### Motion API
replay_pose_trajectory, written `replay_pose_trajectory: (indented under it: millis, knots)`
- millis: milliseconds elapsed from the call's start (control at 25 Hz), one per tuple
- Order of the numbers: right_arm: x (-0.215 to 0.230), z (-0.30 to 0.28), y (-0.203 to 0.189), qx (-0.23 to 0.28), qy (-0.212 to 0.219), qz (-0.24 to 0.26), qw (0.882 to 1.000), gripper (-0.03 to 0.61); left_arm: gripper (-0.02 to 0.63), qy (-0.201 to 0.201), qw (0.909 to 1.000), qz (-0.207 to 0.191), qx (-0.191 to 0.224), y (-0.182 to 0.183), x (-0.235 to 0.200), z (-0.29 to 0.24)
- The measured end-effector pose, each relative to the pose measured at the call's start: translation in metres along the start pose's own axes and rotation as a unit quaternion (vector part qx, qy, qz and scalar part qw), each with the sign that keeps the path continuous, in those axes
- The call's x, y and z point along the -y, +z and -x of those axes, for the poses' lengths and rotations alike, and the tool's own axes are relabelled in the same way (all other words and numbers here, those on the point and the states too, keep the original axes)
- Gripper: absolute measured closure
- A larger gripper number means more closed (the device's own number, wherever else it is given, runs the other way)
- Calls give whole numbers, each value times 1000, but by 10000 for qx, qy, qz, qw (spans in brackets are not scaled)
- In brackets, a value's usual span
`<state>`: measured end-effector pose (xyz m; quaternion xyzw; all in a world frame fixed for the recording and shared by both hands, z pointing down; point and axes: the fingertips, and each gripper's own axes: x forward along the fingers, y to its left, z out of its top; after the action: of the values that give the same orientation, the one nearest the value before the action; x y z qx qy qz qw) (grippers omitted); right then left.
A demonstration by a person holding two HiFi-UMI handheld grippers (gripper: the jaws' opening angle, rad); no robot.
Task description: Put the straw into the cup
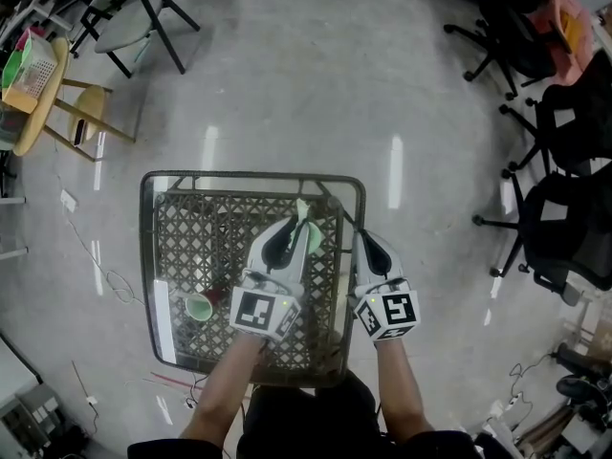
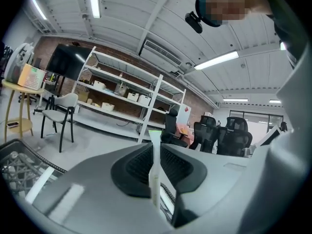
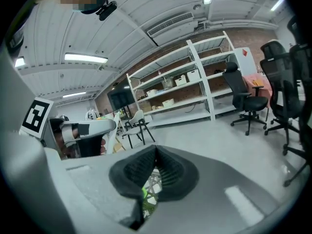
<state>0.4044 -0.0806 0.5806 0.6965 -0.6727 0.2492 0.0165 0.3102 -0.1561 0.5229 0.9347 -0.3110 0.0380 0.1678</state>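
Observation:
A small green cup (image 1: 199, 306) stands on the wicker table (image 1: 158, 256), near its front left corner. My left gripper (image 1: 297, 228) is over the table's middle, to the right of and beyond the cup. It is shut on a straw in a pale paper wrapper (image 1: 302, 210), which pokes out past the fingertips. In the left gripper view the straw (image 2: 154, 177) stands upright between the dark pads of my left gripper (image 2: 155, 149). My right gripper (image 1: 363, 241) hovers by the table's right edge, shut (image 3: 155, 155) with nothing seen between its pads. A speck of bright green (image 3: 145, 194) shows below them.
Black office chairs (image 1: 564, 132) stand on the floor at the right. A folding chair (image 1: 129, 17) and a wooden stool with a basket (image 1: 33, 75) are at the far left. Cables (image 1: 105, 275) lie on the floor left of the table. White shelving (image 2: 122, 101) lines the far wall.

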Motion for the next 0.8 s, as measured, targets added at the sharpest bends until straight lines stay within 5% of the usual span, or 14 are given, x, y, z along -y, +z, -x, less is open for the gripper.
replay_pose_trajectory:
  millis: [800]
  knots:
    - [25, -14, -10, -51, -65, -90, 9999, 575, 561, 110, 9999, -27, -95, -25, -7, -24]
